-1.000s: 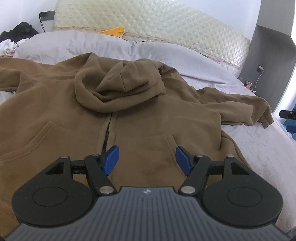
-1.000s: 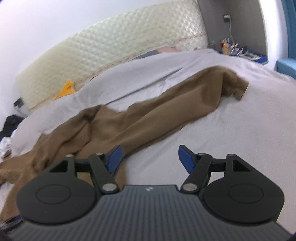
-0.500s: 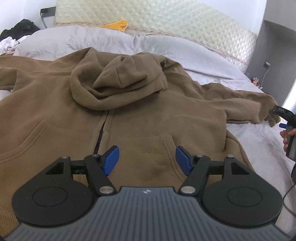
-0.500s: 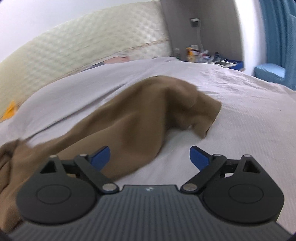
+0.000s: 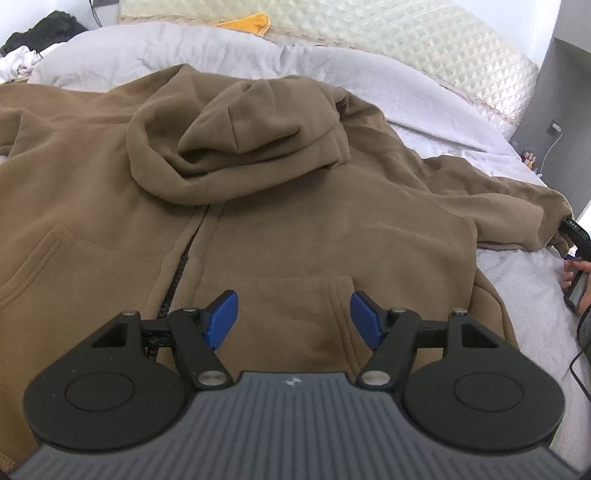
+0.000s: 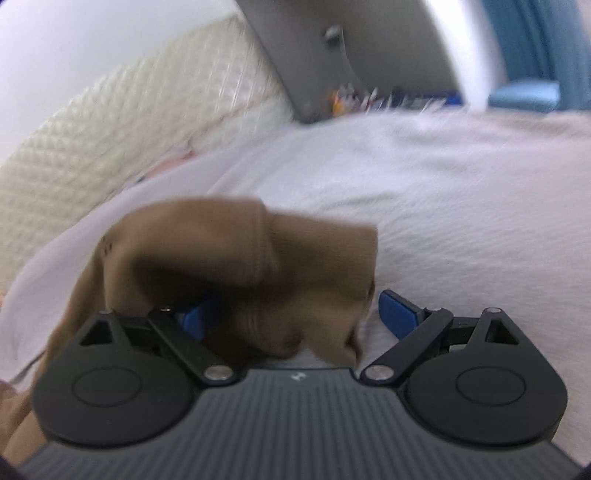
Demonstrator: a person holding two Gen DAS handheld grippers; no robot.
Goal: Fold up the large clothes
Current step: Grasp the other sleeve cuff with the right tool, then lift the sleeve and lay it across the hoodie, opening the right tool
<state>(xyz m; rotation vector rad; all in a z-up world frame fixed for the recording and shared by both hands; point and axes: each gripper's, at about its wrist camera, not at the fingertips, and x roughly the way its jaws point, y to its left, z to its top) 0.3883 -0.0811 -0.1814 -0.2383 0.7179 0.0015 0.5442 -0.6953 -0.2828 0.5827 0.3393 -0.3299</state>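
A brown zip hoodie (image 5: pixel 303 221) lies front up on the bed, its hood (image 5: pixel 236 140) bunched over the chest. My left gripper (image 5: pixel 291 317) is open and empty, hovering over the lower front beside the zipper and right pocket. The hoodie's right sleeve (image 5: pixel 509 199) stretches to the right. In the right wrist view the sleeve cuff (image 6: pixel 258 266) sits between the wide-open jaws of my right gripper (image 6: pixel 295 314), covering the left pad; the view is blurred. The right gripper also shows at the left wrist view's right edge (image 5: pixel 576 236).
The bed has a pale grey sheet (image 6: pixel 461 206) and a quilted cream headboard (image 5: pixel 424 44). A yellow cloth (image 5: pixel 247 22) and dark clothes (image 5: pixel 44 33) lie at the far left. A grey side cabinet (image 6: pixel 332 48) with small items stands at the right.
My right gripper has moved forward along the sleeve until the cuff lies between its open jaws. My left gripper has edged slightly closer over the hoodie front, still open.
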